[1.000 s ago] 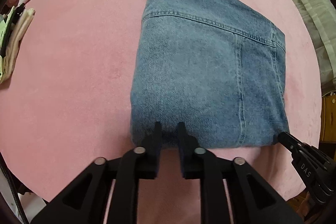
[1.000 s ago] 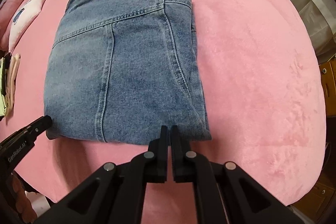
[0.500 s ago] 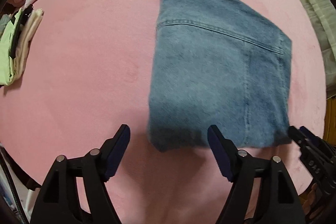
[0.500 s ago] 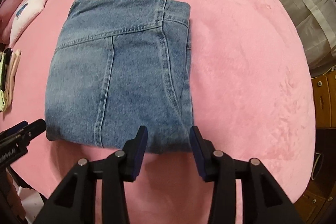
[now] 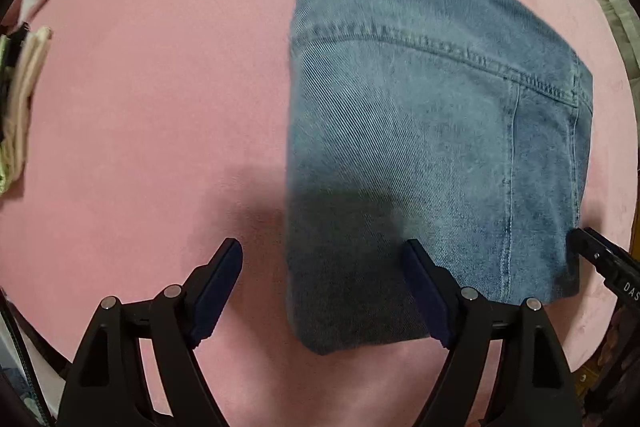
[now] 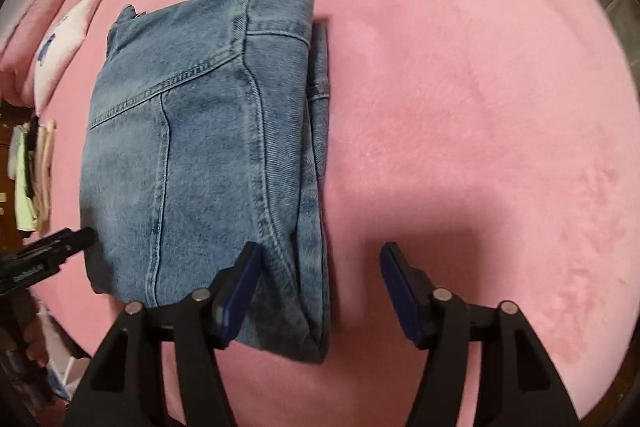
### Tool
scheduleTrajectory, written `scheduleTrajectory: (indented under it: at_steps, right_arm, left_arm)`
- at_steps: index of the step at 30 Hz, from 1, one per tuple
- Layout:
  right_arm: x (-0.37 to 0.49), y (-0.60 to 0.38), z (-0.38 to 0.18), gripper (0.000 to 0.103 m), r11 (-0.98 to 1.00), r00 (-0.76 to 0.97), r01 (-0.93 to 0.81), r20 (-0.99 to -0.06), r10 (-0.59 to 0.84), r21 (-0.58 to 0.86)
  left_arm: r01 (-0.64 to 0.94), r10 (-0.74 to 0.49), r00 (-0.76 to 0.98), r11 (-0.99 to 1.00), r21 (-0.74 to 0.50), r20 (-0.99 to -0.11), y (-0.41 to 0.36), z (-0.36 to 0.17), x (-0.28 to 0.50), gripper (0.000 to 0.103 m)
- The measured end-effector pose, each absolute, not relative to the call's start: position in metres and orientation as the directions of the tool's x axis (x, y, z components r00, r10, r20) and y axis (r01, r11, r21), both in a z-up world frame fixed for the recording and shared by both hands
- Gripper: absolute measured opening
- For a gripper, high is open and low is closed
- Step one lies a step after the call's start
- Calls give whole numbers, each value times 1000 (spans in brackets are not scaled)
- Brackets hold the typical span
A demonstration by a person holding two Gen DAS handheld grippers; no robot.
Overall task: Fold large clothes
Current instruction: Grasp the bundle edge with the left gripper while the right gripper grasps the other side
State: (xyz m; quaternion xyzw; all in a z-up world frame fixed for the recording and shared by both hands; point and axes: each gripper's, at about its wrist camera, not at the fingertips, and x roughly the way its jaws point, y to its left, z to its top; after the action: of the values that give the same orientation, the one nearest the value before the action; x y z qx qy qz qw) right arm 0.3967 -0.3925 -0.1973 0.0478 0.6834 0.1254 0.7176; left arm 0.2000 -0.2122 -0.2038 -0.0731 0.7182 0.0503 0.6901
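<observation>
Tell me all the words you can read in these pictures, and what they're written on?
"DAS": white letters on the side of the right gripper, cut off at the picture's edge.
White lettering on the left gripper: too blurred to read.
The jeans and the pink blanket show no words.

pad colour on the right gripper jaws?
Dark navy blue pads on black arms, clearest in the right wrist view.

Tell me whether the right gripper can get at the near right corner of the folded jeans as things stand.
Probably yes. The right gripper is open, and the near right corner of the folded jeans already lies between its fingers. Nothing sits between them on the pink blanket; the left gripper is over the opposite corner.
</observation>
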Motion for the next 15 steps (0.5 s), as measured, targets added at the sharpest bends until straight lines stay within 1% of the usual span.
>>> scheduleTrajectory:
  at_steps: [2,3,8,11,15]
  right_arm:
    - [401,-395,-205,65,951,18,-105,-955,295,292]
    - [402,-395,-212,66,942,9,-93,-946,325,323]
    - [414,-388,-230,74,915,4,-88,-918,397,395]
    - [426,-377,-236,75,905,0,-132,-913,409,405]
    - [439,-359,-238,75,864,-11,-214,-886,464,455]
  left_arm:
    - [-183,-70,-36,981,-62,-997,-211,-209,202,86]
    - [-186,-87,-32,979,-79,-996,-209,-212,203,87]
    - [-165,-182,25,969,-183,-983,-202,-224,214,88]
    - [-139,-189,36,971,-192,-981,-198,-232,224,89]
    - [-141,-238,66,959,-246,-969,-187,-237,236,89]
